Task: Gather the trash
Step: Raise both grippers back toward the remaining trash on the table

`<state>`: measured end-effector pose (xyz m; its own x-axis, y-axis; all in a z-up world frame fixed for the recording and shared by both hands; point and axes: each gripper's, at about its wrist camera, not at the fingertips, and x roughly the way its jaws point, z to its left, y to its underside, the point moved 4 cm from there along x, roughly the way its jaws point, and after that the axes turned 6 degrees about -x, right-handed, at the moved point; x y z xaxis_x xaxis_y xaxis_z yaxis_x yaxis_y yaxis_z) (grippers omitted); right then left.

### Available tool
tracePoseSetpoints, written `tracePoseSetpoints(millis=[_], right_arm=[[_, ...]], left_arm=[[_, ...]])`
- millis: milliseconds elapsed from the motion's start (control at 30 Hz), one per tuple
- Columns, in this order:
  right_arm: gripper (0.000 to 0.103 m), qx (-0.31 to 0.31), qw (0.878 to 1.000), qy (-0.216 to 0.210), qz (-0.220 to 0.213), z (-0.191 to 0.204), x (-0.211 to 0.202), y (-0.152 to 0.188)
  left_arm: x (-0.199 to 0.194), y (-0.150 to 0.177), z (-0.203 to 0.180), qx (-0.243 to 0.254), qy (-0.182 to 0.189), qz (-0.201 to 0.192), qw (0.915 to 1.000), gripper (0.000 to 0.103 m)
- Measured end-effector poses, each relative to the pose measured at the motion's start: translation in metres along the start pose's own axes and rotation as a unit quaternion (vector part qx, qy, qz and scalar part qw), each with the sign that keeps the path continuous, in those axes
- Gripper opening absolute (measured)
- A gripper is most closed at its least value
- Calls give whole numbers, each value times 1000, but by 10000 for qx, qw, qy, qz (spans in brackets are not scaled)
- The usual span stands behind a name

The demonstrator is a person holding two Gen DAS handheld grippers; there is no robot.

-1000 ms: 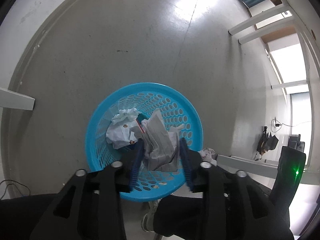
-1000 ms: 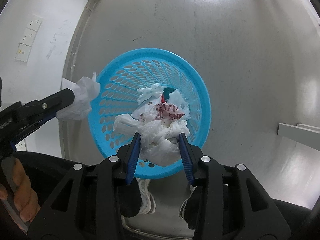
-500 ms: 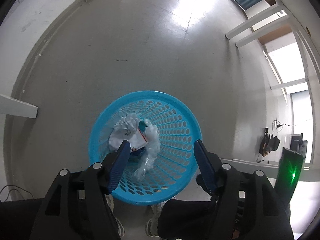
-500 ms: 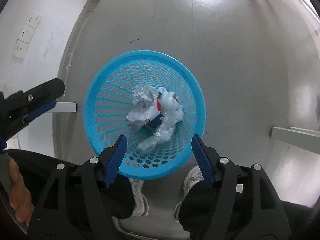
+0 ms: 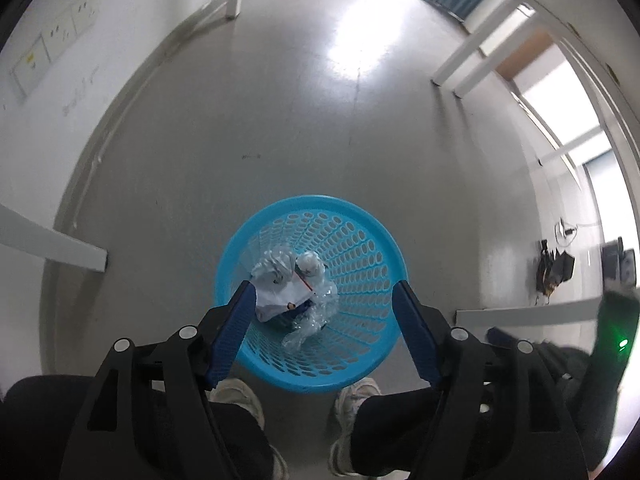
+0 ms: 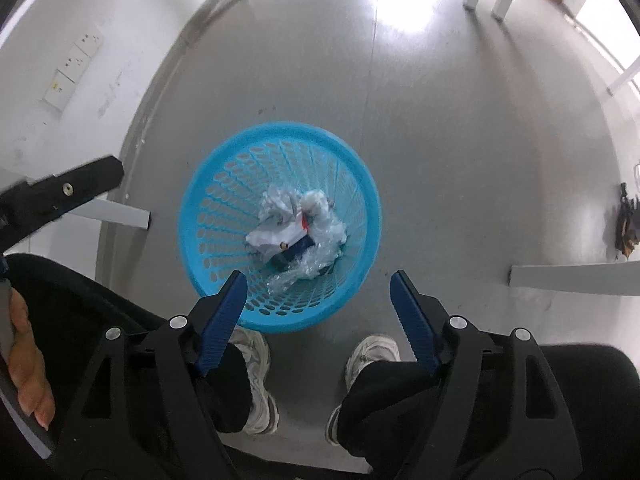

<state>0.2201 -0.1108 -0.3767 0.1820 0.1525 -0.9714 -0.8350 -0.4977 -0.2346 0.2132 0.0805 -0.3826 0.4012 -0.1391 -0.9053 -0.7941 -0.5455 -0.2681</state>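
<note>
A blue perforated basket (image 5: 360, 264) stands on the grey floor, also in the right wrist view (image 6: 224, 208). Inside it lie crumpled white paper (image 5: 276, 280), clear plastic wrap (image 5: 312, 320) and a dark blue item; the same trash pile shows in the right wrist view (image 6: 296, 232). My left gripper (image 5: 324, 300) is open and empty, high above the basket. My right gripper (image 6: 318, 288) is open and empty, above the basket's near rim. The left gripper's tip (image 6: 68, 192) shows at the left of the right wrist view.
The person's white shoes (image 6: 372, 356) and dark trousers stand just behind the basket. White furniture legs (image 5: 460, 68) rise at the far side, white bars (image 6: 572, 278) at the sides. A wall with sockets (image 6: 76, 68) runs along the left.
Both grippers opened and dropped their paper and plastic into the basket. Both have since risen and pulled back, so the basket looks smaller.
</note>
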Motion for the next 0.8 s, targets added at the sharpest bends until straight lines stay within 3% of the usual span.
tracePoseSetpoints(millis=[133,200,567,800], right_arm=[[70,17,9994,131,-318,-4,-26,8],[71,-6,9990,90,-441,-4,-38,14],[83,-237,9937,-82,-1089,1,-114,59],[85,-242,9924,-220,-1185,-5,-156,92]], left_arm=[[-25,7,-4,44,202,-380,9991,70],[-31,14,-4,78,95,-392,9992,70],[-89,65,-10,210,296,-327,9988,77],[-140,89,-14,422,375,-572,9968,85]])
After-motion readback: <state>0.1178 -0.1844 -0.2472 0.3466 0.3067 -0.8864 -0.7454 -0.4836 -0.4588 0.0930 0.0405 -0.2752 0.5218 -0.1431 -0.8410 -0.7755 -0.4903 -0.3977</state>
